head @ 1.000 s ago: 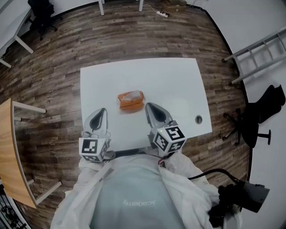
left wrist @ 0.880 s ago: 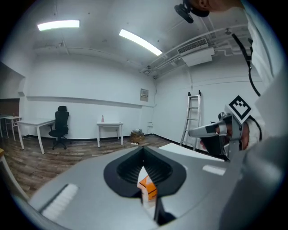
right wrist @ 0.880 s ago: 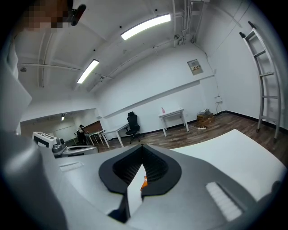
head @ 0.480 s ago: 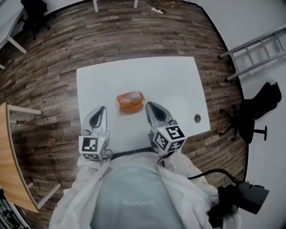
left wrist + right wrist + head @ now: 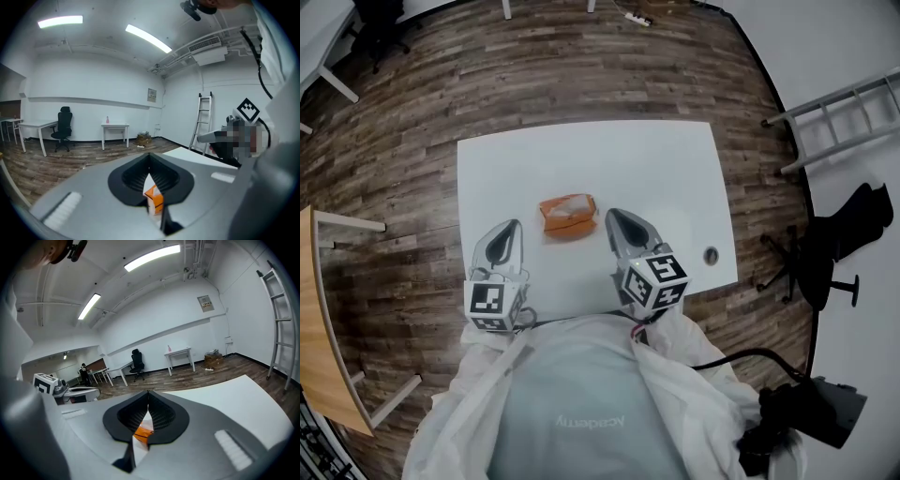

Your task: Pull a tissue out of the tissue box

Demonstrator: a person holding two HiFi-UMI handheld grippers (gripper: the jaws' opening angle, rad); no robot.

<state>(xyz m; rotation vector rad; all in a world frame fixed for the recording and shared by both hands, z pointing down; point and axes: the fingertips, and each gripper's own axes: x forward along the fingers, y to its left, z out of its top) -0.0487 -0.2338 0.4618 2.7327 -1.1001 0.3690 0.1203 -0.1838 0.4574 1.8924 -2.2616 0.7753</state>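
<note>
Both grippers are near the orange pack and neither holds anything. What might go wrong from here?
1. The orange tissue pack lies loose on the white table. Unless the left gripper pins it, a pull may lift the whole pack.
2. The right gripper is shut, close beside the pack. Going in without opening would likely just shove it.

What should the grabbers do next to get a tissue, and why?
Probably open the right gripper and ease it toward the orange tissue box on the white table. Both it and the left gripper are shut, empty and short of the box.
</note>
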